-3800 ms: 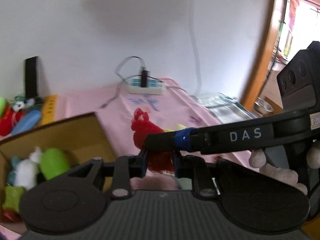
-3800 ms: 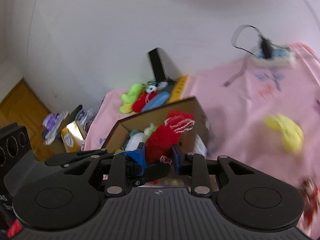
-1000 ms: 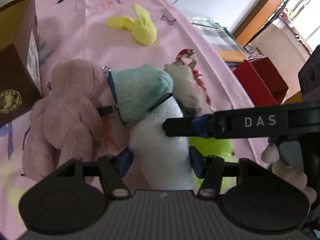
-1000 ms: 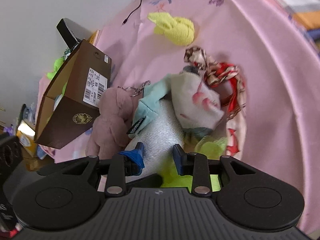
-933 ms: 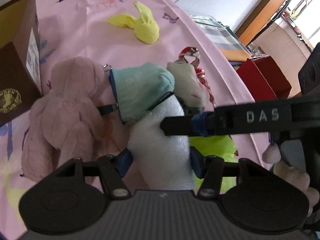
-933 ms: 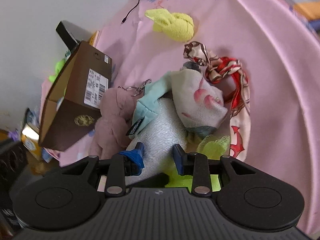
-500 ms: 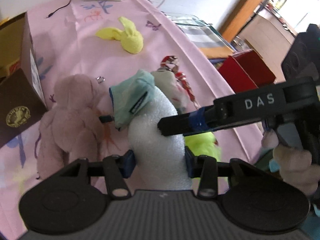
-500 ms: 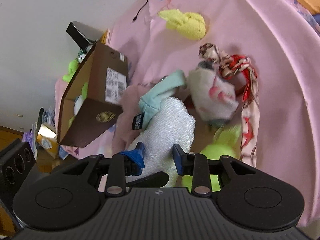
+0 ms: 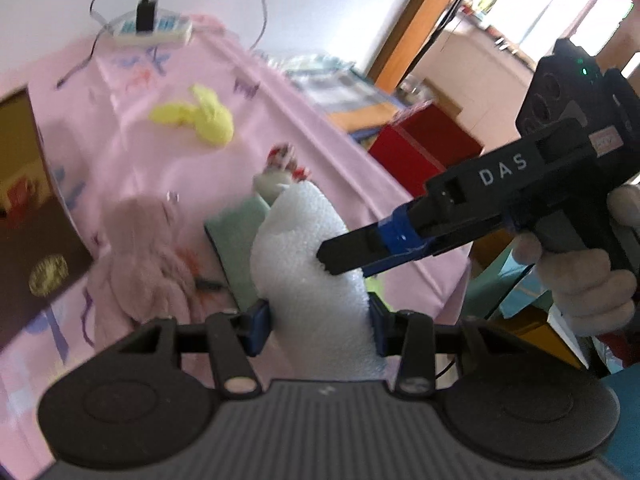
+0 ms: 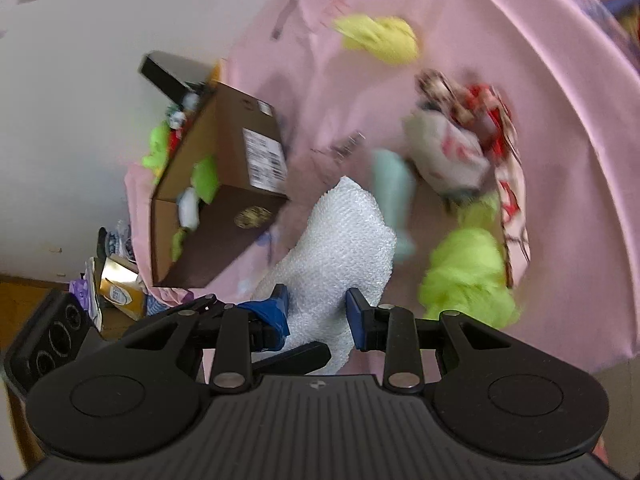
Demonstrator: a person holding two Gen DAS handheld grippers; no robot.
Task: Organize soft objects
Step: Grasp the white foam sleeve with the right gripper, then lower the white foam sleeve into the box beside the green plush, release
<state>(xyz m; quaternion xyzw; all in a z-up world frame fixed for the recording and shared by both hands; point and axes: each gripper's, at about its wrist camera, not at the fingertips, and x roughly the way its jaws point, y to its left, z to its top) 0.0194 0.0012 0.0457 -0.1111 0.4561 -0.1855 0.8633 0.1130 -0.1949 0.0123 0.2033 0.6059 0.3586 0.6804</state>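
Note:
A white foam sheet (image 9: 308, 256), bent into a hump, hangs above the pink cloth-covered table (image 9: 132, 152). My left gripper (image 9: 318, 324) is shut on its lower end, blue pads pressing both sides. In the left wrist view my right gripper (image 9: 332, 258) comes in from the right, held by a gloved hand (image 9: 584, 280), and pinches the foam's side. The right wrist view shows the same foam sheet (image 10: 340, 240) squeezed in my right gripper (image 10: 318, 308). An open brown cardboard box (image 10: 224, 184) with several soft toys inside stands to the left.
Below on the table lie a pink plush (image 9: 140, 248), a mint cloth (image 10: 392, 196), a grey pouch (image 10: 448, 152), a red patterned scarf (image 10: 496, 120), a lime fluffy toy (image 10: 468, 276) and a yellow cloth (image 10: 376, 40). A power strip (image 9: 152, 30) sits at the back. A red box (image 9: 424, 148) stands beyond the table's right edge.
Both grippers have risen with the foam sheet, lifting it off the pile. The mint cloth has slid off it onto the table. The left jaws have narrowed onto the foam.

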